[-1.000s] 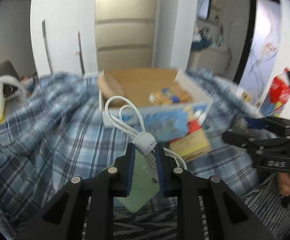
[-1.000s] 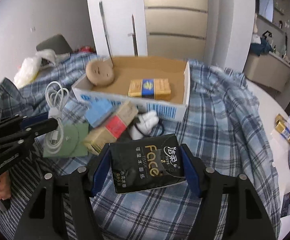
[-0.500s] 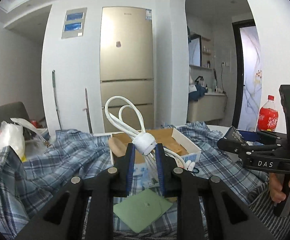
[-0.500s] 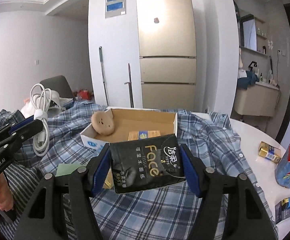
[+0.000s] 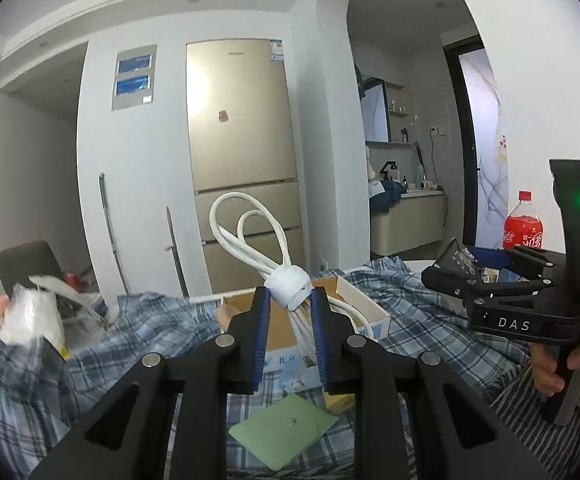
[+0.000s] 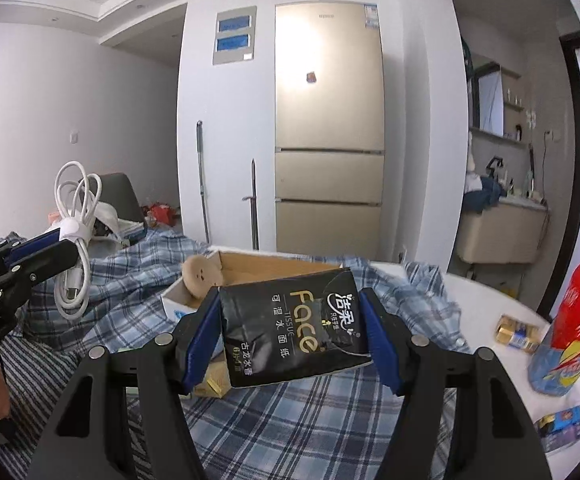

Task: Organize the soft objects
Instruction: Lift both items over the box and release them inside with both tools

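Note:
My left gripper (image 5: 289, 300) is shut on a coiled white cable (image 5: 250, 232), pinched at its white strap, with loops standing up above the fingers. From the right wrist view that cable (image 6: 75, 216) hangs at the left in the left gripper (image 6: 64, 248). My right gripper (image 6: 290, 312) is shut on a black tissue pack (image 6: 294, 336) marked "Face", held above the plaid cloth. Beyond both sits an open cardboard box (image 6: 266, 270) with a tan round plush (image 6: 201, 277) at its near left corner. The right gripper (image 5: 450, 276) also shows at the right in the left wrist view.
A blue plaid cloth (image 6: 330, 416) covers the table. A green pouch (image 5: 284, 430) lies on it below the left gripper. A red soda bottle (image 6: 574, 320), a gold packet (image 6: 518, 332) and a small blue box (image 6: 562, 432) stand at the right. A white plastic bag (image 5: 30, 320) lies left. A fridge (image 6: 328, 132) stands behind.
Both grippers have risen and tilted up from the table, so the fridge and ceiling now fill the views. The cable and the tissue pack stay gripped.

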Available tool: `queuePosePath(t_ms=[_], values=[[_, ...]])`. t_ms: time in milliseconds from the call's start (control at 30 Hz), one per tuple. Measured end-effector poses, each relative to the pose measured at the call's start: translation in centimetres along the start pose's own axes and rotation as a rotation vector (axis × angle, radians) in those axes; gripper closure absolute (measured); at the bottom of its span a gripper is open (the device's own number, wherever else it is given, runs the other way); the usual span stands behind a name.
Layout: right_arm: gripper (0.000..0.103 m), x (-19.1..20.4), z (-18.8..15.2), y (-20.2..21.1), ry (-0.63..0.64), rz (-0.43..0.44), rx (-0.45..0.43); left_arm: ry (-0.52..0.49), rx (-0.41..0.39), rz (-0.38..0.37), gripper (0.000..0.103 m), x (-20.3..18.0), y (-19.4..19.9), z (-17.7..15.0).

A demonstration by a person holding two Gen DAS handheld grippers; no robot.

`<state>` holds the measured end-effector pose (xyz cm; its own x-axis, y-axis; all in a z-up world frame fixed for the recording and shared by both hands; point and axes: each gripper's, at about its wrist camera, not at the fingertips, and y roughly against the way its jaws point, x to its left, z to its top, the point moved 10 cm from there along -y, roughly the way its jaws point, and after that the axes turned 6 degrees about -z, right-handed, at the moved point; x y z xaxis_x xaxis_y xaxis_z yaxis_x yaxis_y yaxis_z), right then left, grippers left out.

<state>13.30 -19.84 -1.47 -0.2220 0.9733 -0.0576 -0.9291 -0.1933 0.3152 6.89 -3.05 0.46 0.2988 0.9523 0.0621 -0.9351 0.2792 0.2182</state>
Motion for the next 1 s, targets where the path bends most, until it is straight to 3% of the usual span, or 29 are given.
queuePosePath(t_ms=[500, 733, 1000], values=[[0.037, -1.5, 10.0, 3.5, -0.071, -0.058, -0.158, -0.032, -0.138, 0.019, 0.081, -1.5, 2.3, 10.1], [0.037, -1.9, 14.5, 1.5, -0.100, -0.080, -0.199, 0.016, -0.197, 0.063, 0.081, -0.2, -0.8, 14.2], [0.037, -3.4, 17.4, -1.8, -0.168, -0.096, -0.202, 0.036, -0.209, 0.052, 0.081, 1.6, -3.3, 16.5]])
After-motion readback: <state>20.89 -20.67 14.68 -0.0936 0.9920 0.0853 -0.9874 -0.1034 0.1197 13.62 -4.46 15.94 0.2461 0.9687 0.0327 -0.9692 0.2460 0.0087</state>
